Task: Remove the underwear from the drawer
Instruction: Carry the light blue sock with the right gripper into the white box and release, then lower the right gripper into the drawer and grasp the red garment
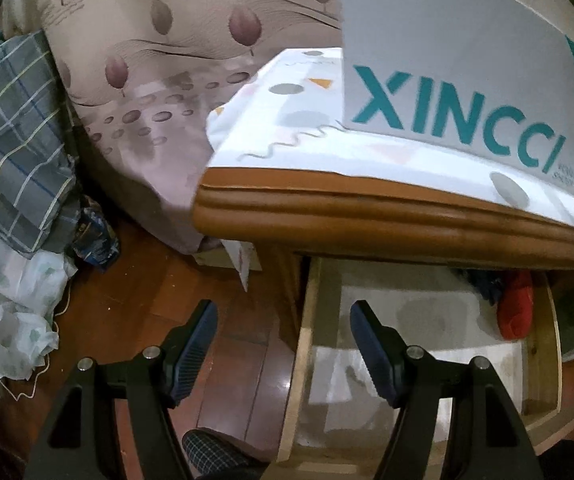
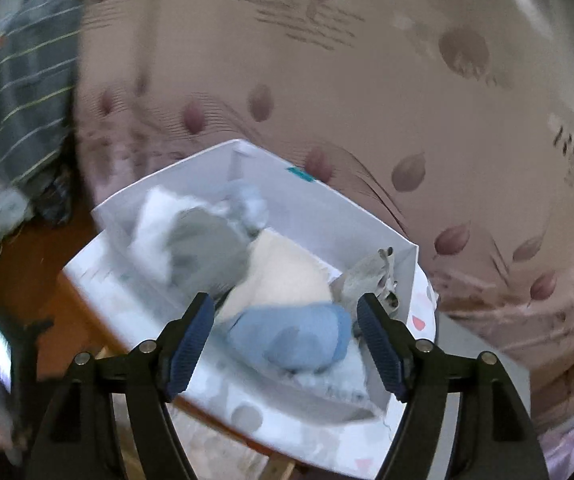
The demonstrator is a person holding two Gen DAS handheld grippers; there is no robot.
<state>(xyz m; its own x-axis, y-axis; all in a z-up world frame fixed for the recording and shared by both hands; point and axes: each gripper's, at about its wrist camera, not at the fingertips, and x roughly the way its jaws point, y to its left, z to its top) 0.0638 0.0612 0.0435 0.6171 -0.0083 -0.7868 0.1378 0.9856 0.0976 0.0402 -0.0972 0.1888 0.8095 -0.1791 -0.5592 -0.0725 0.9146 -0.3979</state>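
Blue underwear point(image 2: 299, 340) in white box point(image 2: 401, 276), long axis across; R gripper point(image 2: 283, 340) wide, L gripper point(image 1: 283, 344) wide, both empty

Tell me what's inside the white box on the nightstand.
The white box holds soft folded garments: a light blue one nearest, a cream one, grey ones and something white. Whatever lies beneath them is covered.

Both the left gripper point(image 1: 283, 320) and the right gripper point(image 2: 285, 320) have black angular frames, silver round screws and dark-blue ribbed pads point(image 1: 195, 350).
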